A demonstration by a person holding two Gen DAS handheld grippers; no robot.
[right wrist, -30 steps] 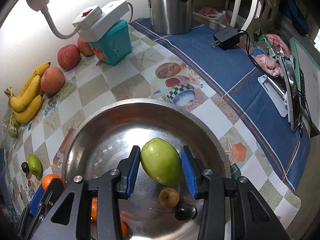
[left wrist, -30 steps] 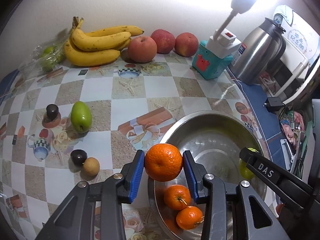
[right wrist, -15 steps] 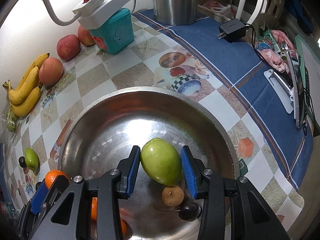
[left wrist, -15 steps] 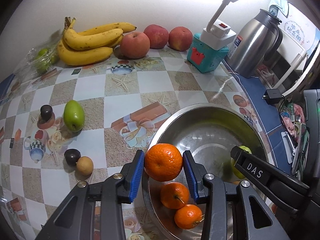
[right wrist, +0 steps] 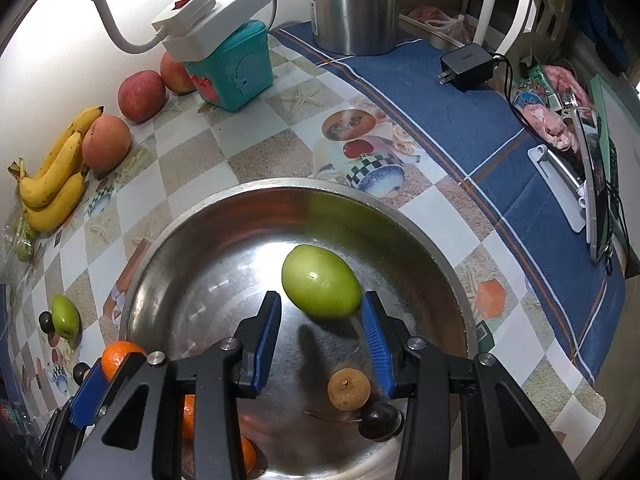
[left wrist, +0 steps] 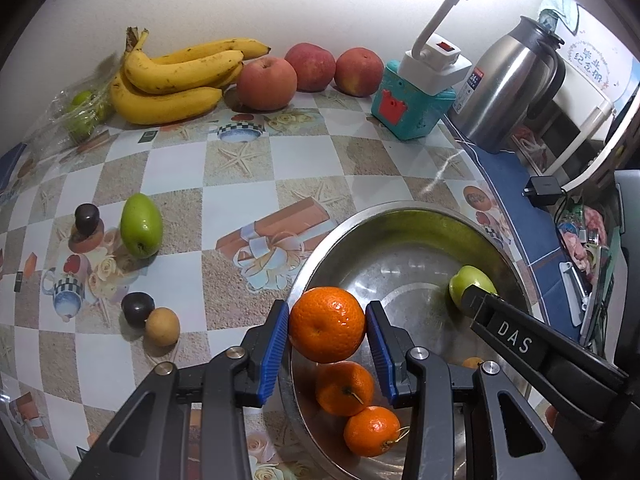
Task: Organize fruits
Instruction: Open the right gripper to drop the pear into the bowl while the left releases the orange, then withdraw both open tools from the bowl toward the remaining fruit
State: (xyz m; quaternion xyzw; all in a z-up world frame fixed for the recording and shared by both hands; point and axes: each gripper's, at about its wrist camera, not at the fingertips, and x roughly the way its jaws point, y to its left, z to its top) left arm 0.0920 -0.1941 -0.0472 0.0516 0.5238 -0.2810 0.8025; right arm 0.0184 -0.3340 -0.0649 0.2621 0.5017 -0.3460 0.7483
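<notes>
Checkered tabletop (left wrist: 176, 168) | left gripper (left wrist: 327, 334) pinching orange (left wrist: 327, 325) | right gripper (right wrist: 321, 322) spread — green fruit (right wrist: 321, 287) loose

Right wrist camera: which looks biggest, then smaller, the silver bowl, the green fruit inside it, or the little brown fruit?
1. silver bowl
2. green fruit
3. little brown fruit
</notes>
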